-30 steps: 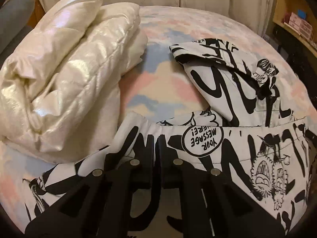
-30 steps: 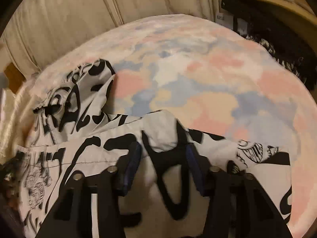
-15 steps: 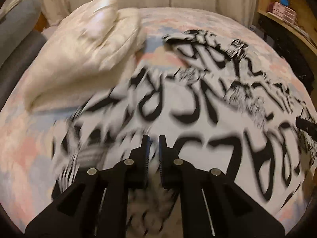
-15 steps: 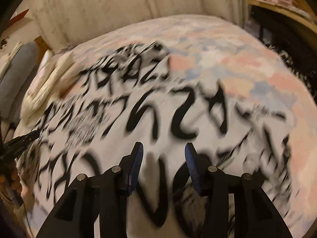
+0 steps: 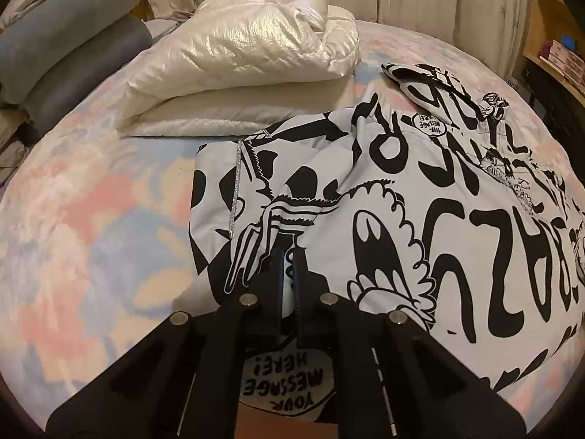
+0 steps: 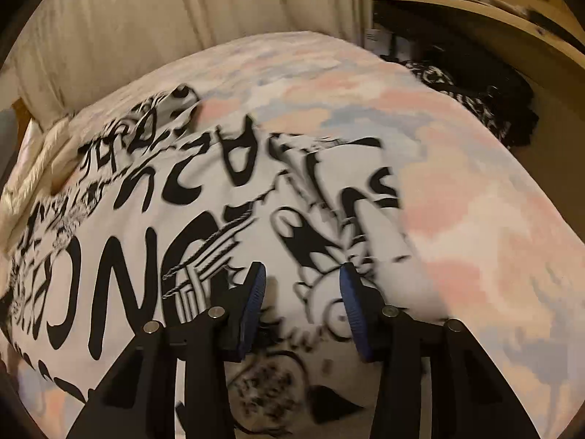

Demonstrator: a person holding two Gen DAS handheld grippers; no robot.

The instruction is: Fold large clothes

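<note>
Nearest the left camera, the left gripper point(image 5: 289, 267) is seen pinched tight on a ridge of the black-and-white printed garment point(image 5: 420, 219), its jaws almost together with cloth drawn up between them. In the right view, the right gripper point(image 6: 301, 292) is held half-wide above the same garment point(image 6: 153, 256), its jaws closing; cloth lies beneath and between the blue pads point(image 6: 256, 292), but whether it is gripped cannot be told through the blur. Compared with a second ago, when only a near hem was held low and much bare bedspread lay beyond it, the garment is now spread over the pastel bedspread point(image 5: 91, 219), and a folded-over flap with a silver-stitched edge point(image 5: 236, 190) lies left of the left gripper. This is judged to mean that a fold has been carried across the garment and that the cloth is close to being laid down; smoothing and a further fold are probably still to be done. Beyond the garment, touching its far-left edge, the cream quilted jacket point(image 5: 248, 55) rests already folded, with grey pillows point(image 5: 73, 36) left of it.
</note>
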